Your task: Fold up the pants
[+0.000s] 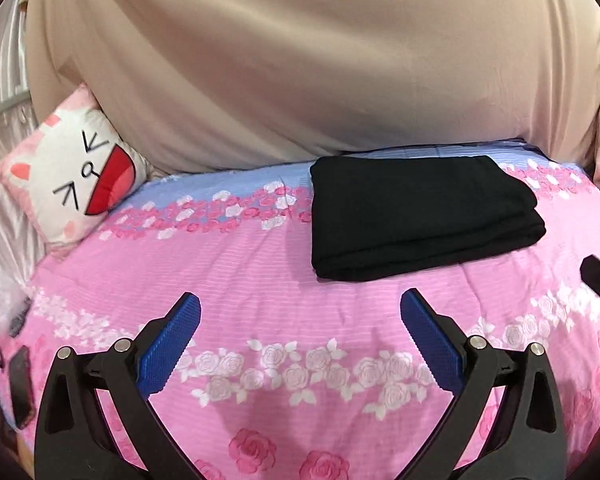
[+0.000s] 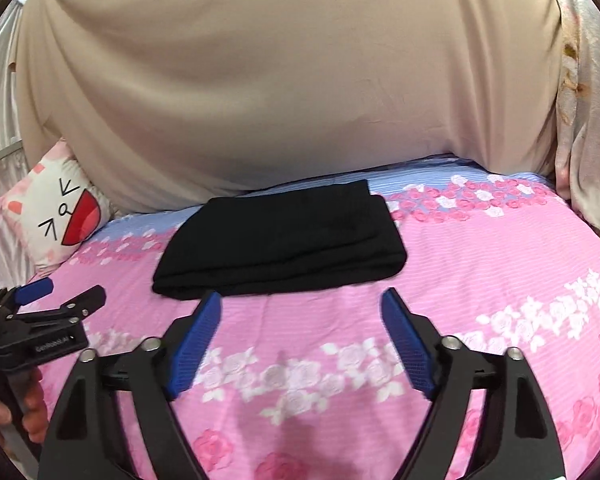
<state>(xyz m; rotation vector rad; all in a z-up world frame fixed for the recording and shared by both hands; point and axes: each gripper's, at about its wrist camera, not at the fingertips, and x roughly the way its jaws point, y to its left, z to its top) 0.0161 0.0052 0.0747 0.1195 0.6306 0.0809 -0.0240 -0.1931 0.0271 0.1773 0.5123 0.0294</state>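
One pair of black pants [image 1: 416,216] lies folded into a compact rectangular stack on the bedsheet [image 1: 260,280], toward the far side of the bed. The layered edges of the stack face the near side, and the top surface is flat. In the right wrist view the pants sit just beyond the fingertips of the right gripper [image 2: 302,304], apart from them. Neither gripper touches the pants.

Right gripper: the two blue pads [image 2: 196,344] stand wide apart with only bedsheet showing between them. Nothing is gripped.

Left gripper [image 1: 300,304]: the blue pads [image 1: 168,348] likewise stand wide apart over bare bedsheet, with the pants ahead and to the right. Nothing is gripped. In the right wrist view this gripper appears at the left edge, held by a hand [image 2: 20,408].

Bedsheet: pink with bands of white and pink roses, changing to blue stripes at the far edge. A beige cloth [image 1: 300,80] hangs behind the bed. A cat-face cushion [image 1: 76,176] leans at the far left corner. A dark flat object [image 1: 20,388] lies at the left edge; its type cannot be determined.
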